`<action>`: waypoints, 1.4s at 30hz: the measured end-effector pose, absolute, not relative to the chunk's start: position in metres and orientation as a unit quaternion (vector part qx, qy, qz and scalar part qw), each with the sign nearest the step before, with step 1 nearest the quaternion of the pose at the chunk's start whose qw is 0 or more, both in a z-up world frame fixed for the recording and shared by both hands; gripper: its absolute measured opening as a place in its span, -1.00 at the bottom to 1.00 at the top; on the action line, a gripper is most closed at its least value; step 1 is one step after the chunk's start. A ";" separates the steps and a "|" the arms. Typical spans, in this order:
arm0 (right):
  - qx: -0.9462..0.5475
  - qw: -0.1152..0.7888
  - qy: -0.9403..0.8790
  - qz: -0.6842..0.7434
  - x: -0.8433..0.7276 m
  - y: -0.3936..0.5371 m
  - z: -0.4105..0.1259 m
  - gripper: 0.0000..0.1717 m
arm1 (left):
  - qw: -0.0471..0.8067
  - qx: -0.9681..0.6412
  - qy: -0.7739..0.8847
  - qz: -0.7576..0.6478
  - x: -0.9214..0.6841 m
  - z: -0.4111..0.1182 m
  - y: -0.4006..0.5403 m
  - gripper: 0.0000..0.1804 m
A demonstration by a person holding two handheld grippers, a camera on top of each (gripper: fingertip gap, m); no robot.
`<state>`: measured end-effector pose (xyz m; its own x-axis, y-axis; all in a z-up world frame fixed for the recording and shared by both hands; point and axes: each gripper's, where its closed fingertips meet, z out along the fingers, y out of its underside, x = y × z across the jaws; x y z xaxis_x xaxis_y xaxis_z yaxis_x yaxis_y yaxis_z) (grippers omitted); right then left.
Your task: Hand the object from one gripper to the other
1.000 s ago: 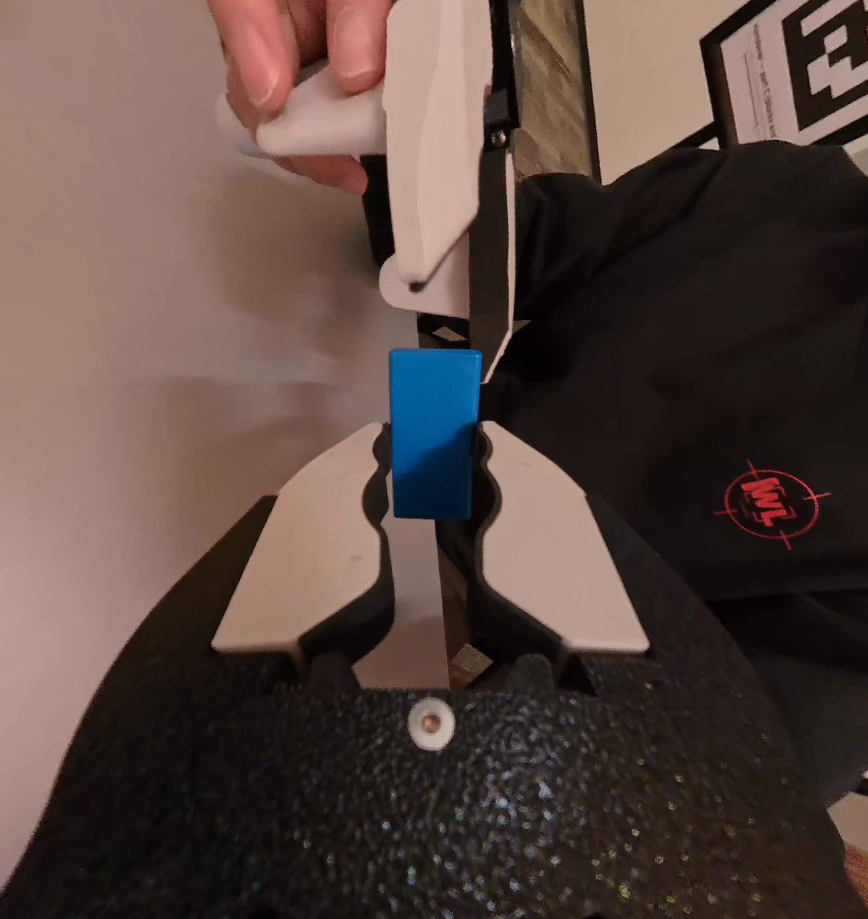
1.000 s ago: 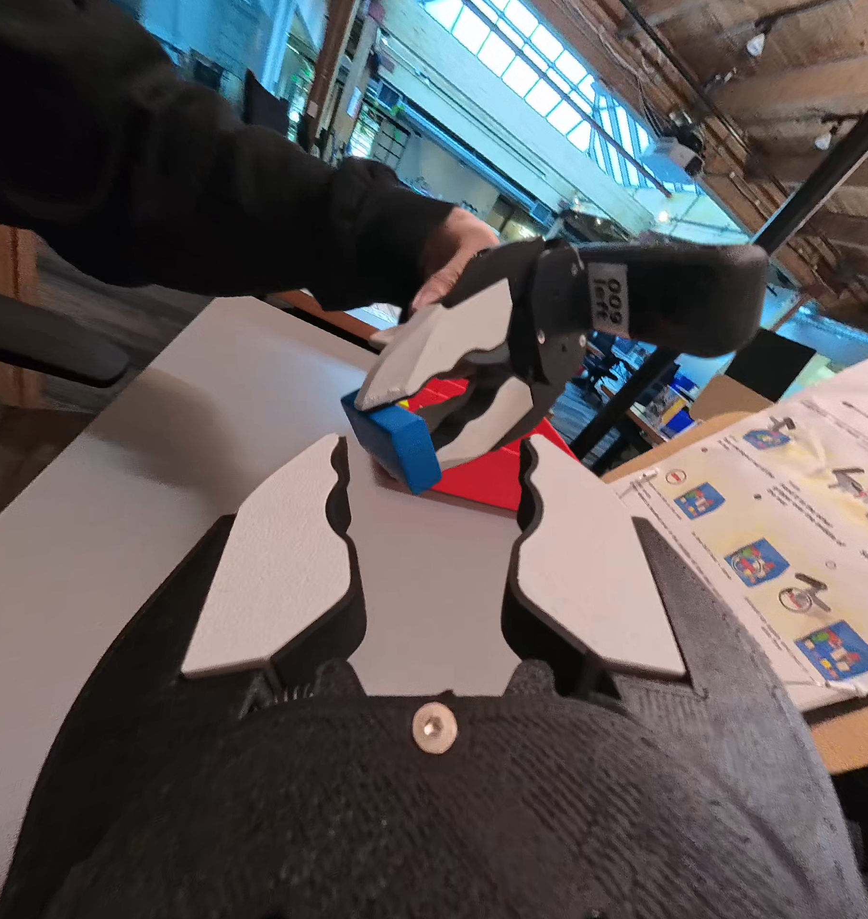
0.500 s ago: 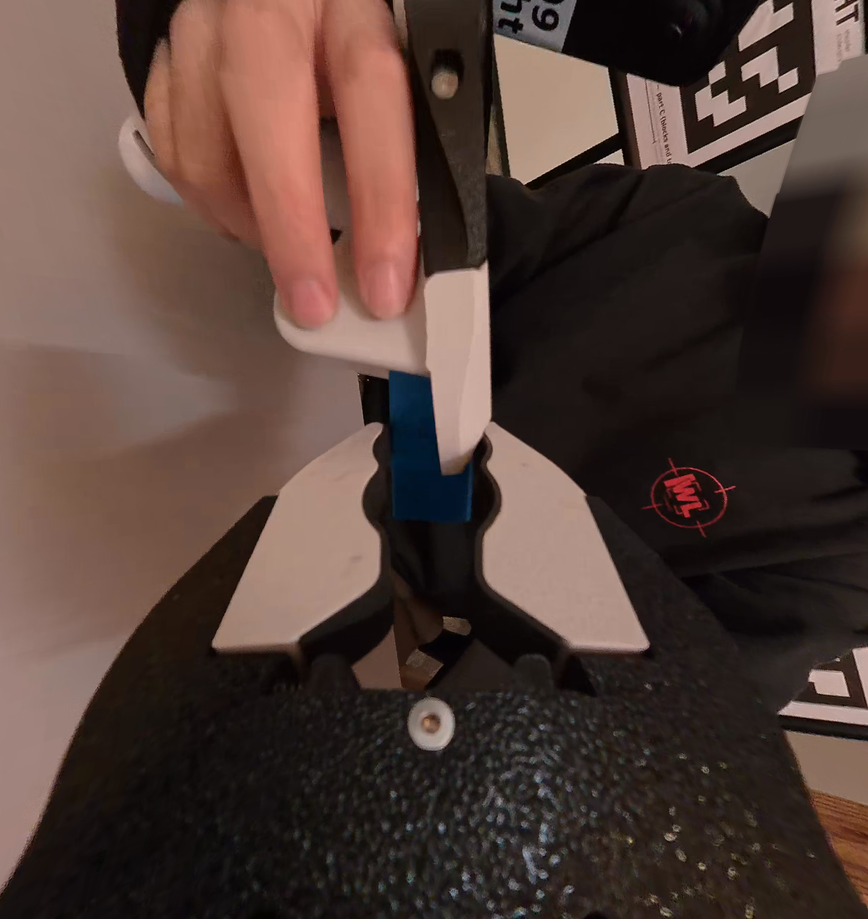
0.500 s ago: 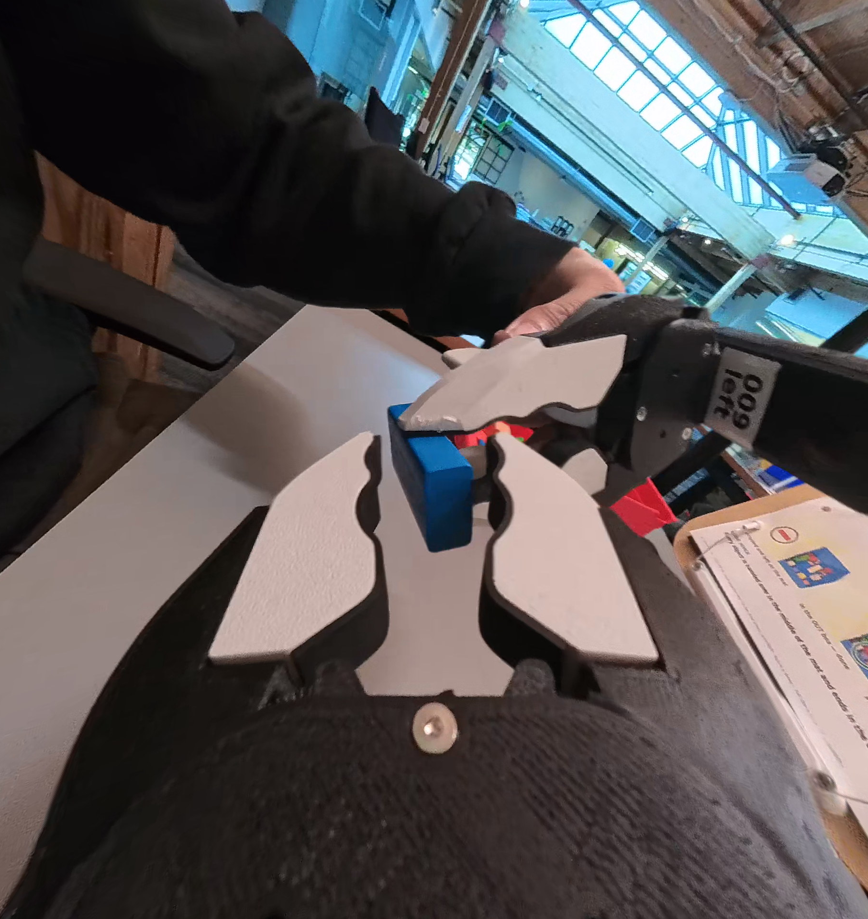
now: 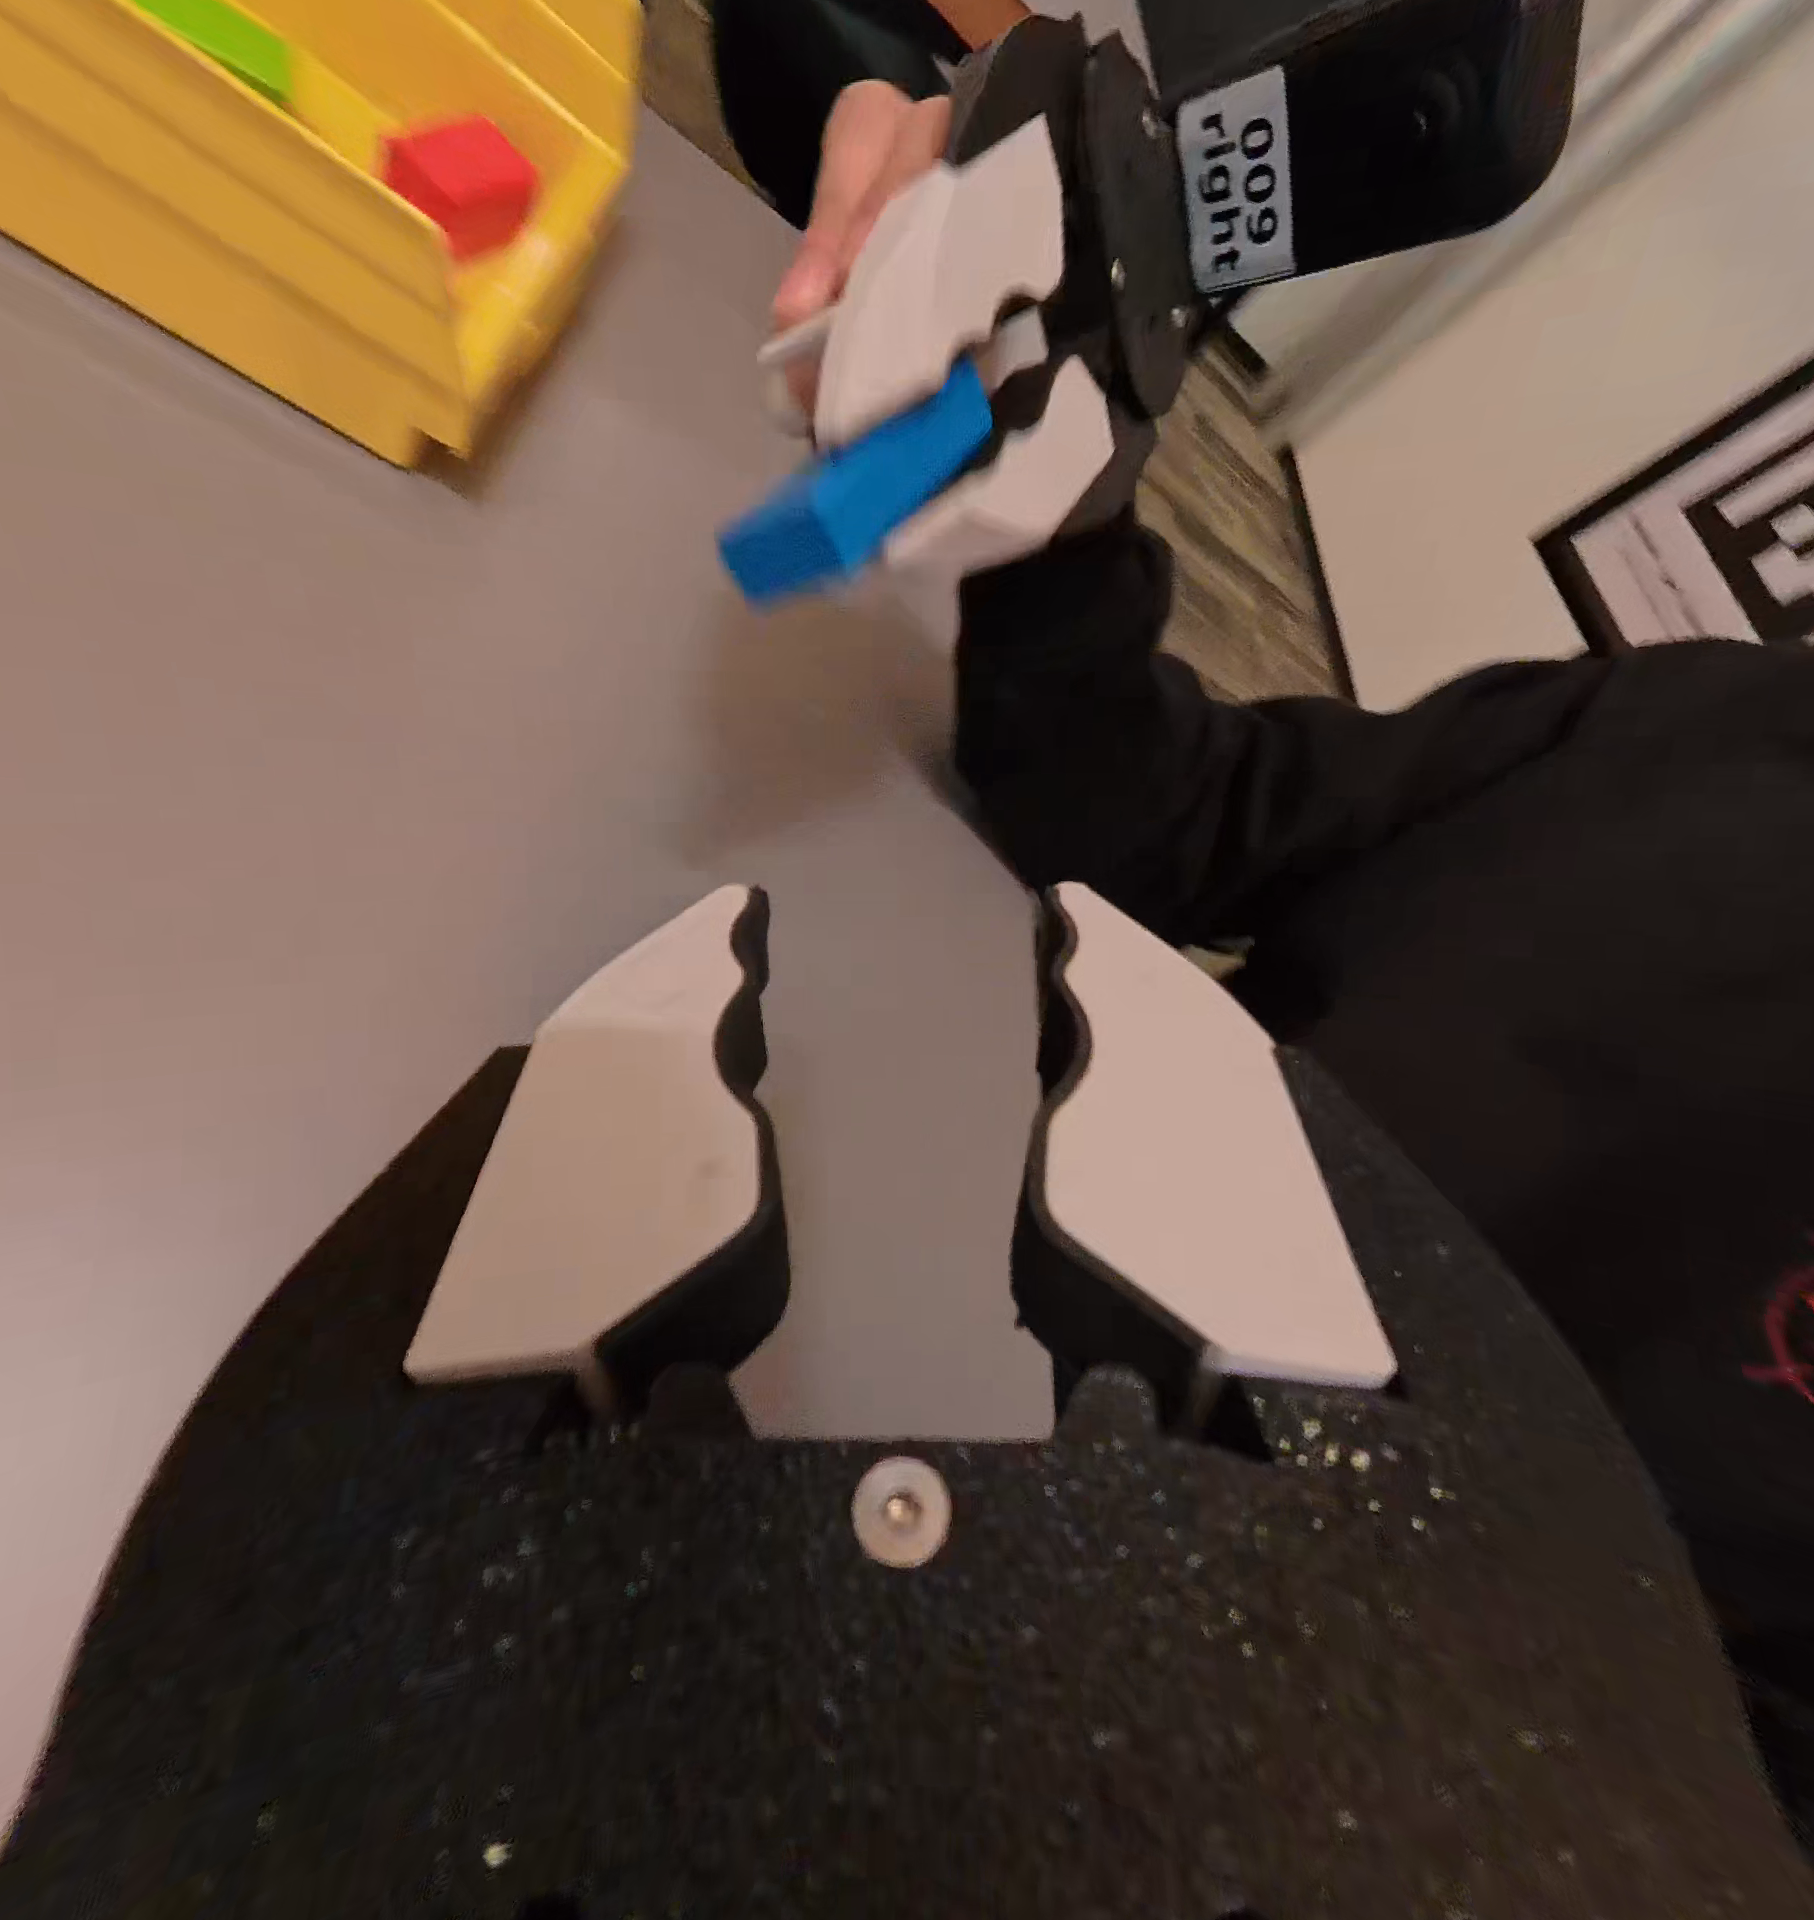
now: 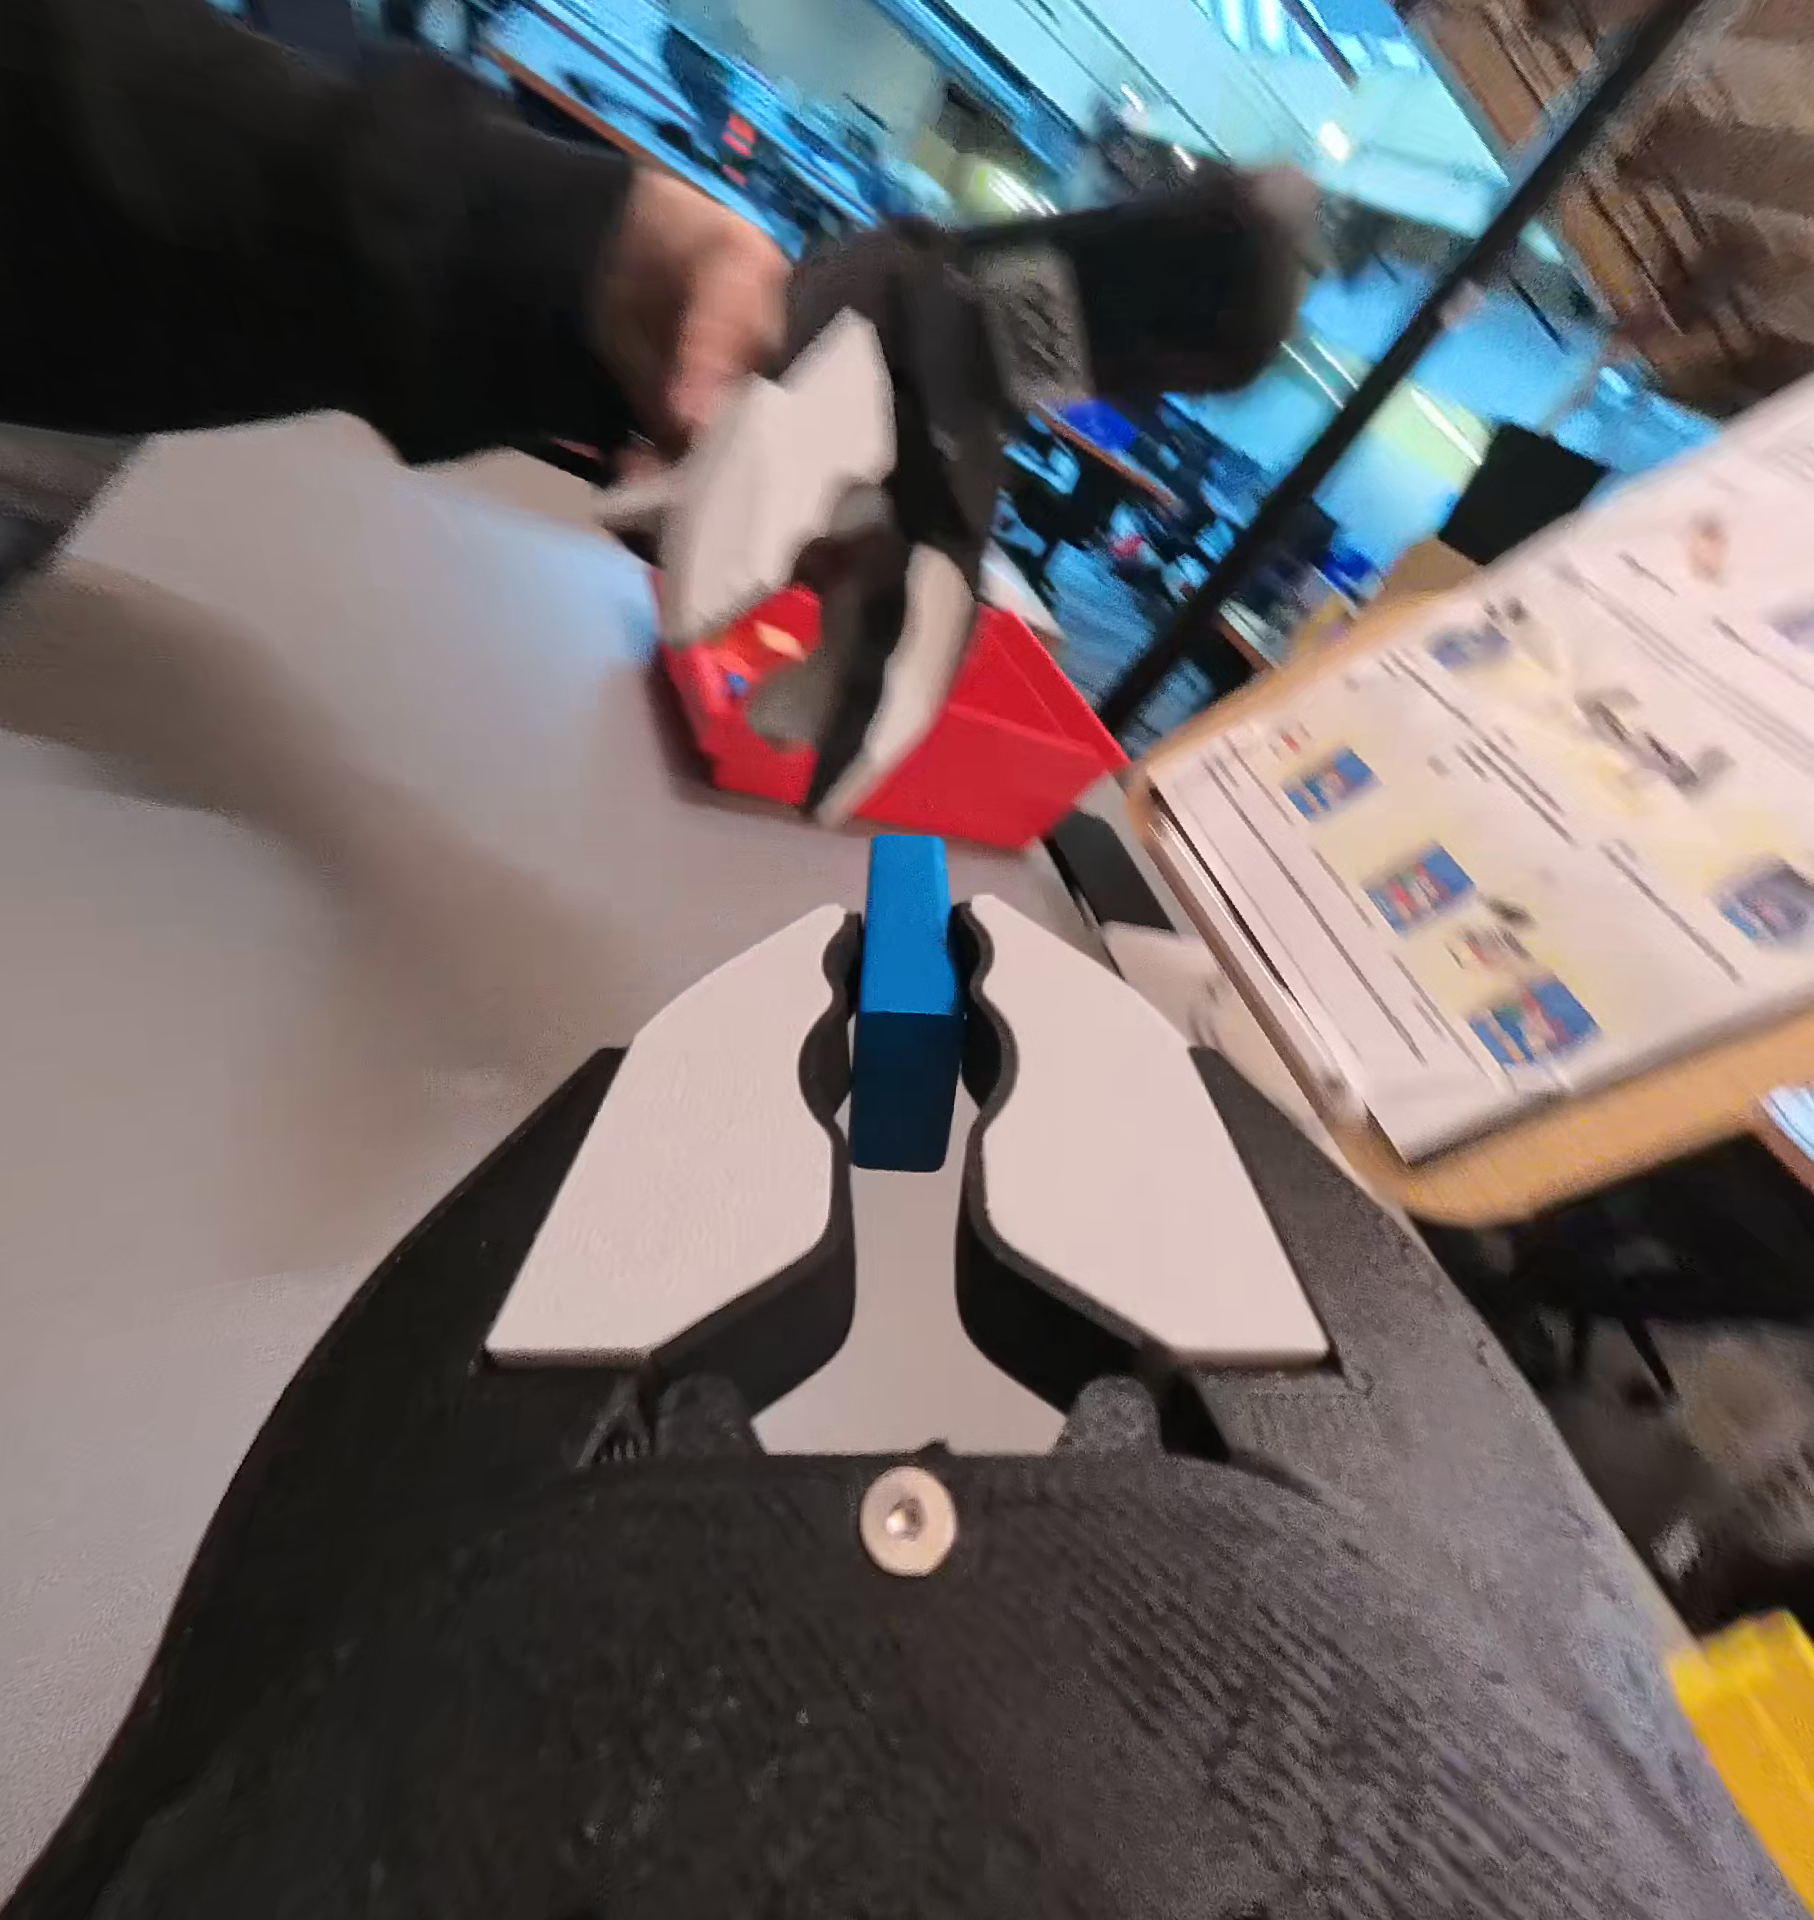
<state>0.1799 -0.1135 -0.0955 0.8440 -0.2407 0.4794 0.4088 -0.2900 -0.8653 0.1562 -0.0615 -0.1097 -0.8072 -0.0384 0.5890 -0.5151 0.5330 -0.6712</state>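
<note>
My right gripper (image 6: 905, 914) is shut on a blue block (image 6: 905, 997); both pads press its sides and it stands on edge between them. The left wrist view shows the same: the right gripper (image 5: 861, 499) holds the blue block (image 5: 861, 494) above the grey table (image 5: 259, 831), one end sticking out past the fingertips. My left gripper (image 5: 898, 904) is open with nothing between its fingers, drawn back from the block. In the right wrist view the left gripper (image 6: 778, 717) hangs open and blurred above a red bin.
A yellow bin (image 5: 290, 208) holding a red cube (image 5: 461, 187) and a green piece stands at the far left. A red bin (image 6: 944, 717) sits beyond the block. A board with printed sheets (image 6: 1568, 790) lies to the right. A person's black sleeves hold both grippers. Spacing between my two grippers at the tips: around 7 cm.
My right gripper closed on the blue block. My left gripper opened, let go of it and pulled away. The block now sits in the right gripper alone.
</note>
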 end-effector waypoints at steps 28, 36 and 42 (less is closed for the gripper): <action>-0.678 0.298 0.489 -0.461 0.331 -0.384 -0.213 -0.80 | -0.003 0.271 -0.782 0.562 0.183 -0.164 0.040 -0.61; -0.657 0.324 0.485 -0.478 0.333 -0.380 -0.207 -0.59 | -0.063 0.289 -0.772 0.563 0.196 -0.160 0.057 -0.61; -0.632 0.343 0.474 -0.508 0.332 -0.378 -0.186 -0.38 | -0.188 0.366 -0.739 0.533 0.225 -0.149 0.108 -0.60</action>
<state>0.3315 -0.3781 -0.1858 0.0346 -0.9473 0.3185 -0.2508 -0.3167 -0.9148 0.2254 0.1077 -0.1492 -0.6614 -0.7416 0.1122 -0.3406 0.1638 -0.9258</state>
